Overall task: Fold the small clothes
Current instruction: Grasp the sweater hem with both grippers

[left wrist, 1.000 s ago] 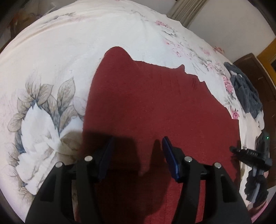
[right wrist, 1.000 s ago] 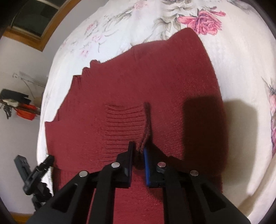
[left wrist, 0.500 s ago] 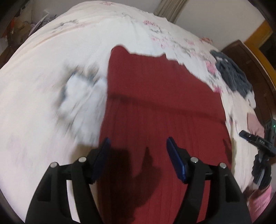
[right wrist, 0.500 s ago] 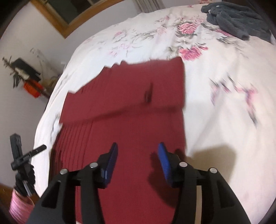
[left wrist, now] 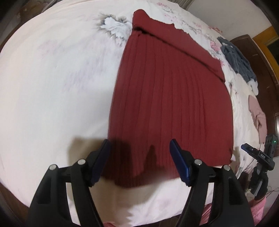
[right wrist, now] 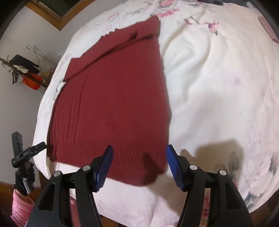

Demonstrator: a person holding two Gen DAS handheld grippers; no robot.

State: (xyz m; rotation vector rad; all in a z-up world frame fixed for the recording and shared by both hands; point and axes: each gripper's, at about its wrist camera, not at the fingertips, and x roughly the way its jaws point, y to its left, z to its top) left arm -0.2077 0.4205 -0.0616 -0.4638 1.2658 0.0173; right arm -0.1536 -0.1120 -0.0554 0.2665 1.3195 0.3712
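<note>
Only from left tongs (left wrist: 139,148): grey garment (left wrist: 237,59).

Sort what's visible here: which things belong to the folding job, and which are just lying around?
Job: red knit garment, left gripper, right gripper, both with jaws open.

Lying about: dark grey garment, pink garment, camera tripod, floral bedsheet.

floral bedsheet (left wrist: 52,78), dark grey garment (left wrist: 237,59), pink cloth (left wrist: 258,115), black tripod clamp (right wrist: 24,153), wooden frame (right wrist: 52,15)

A dark red ribbed knit garment (left wrist: 167,97) lies flat on the bed, far end folded over.
</note>
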